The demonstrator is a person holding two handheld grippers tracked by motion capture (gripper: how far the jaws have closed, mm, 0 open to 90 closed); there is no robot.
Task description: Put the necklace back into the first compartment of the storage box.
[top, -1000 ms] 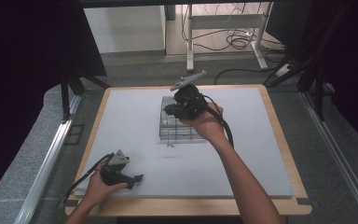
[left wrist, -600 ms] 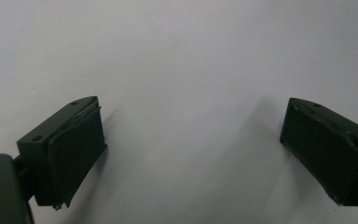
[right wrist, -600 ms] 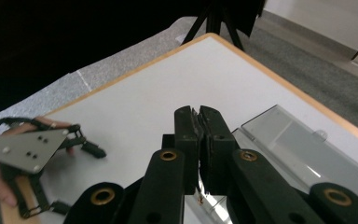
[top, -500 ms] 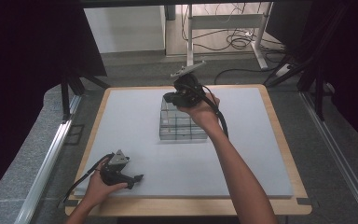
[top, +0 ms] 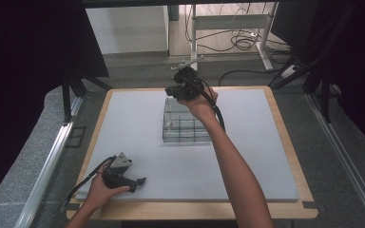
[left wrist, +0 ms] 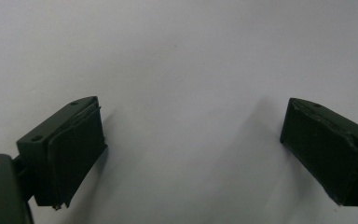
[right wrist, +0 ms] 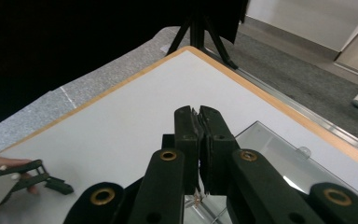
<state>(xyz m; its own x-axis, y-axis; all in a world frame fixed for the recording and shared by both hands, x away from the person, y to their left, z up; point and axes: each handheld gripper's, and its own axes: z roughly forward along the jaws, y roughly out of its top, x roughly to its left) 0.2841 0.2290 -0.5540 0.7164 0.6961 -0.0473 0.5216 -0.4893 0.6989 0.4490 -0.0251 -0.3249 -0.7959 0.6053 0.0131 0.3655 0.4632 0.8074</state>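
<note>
A clear plastic compartment box [top: 188, 129] stands on the white table top [top: 123, 123], a little beyond its middle. My right gripper [top: 172, 91] hovers over the box's far end, held from above by a hand. In the right gripper view its jaws are pressed together, right gripper [right wrist: 199, 113] shut, with a clear lid panel [right wrist: 279, 161] slanting off to their right and passing under them. A small glint of plastic sits low between the fingers; I cannot tell whether anything is pinched. My left gripper [top: 138, 181] rests open on the table at the front left, left gripper [left wrist: 191, 154] with bare table between its pads.
A wooden rim [top: 280, 123] frames the table top. Dark tripod legs [top: 71, 90] stand off the far left corner, and a metal rail [top: 47, 161] runs along the left side. Cables [top: 240, 42] lie on the floor beyond the table.
My right gripper has moved away from the box's middle to its far end and risen a little. The left gripper has stayed put.
</note>
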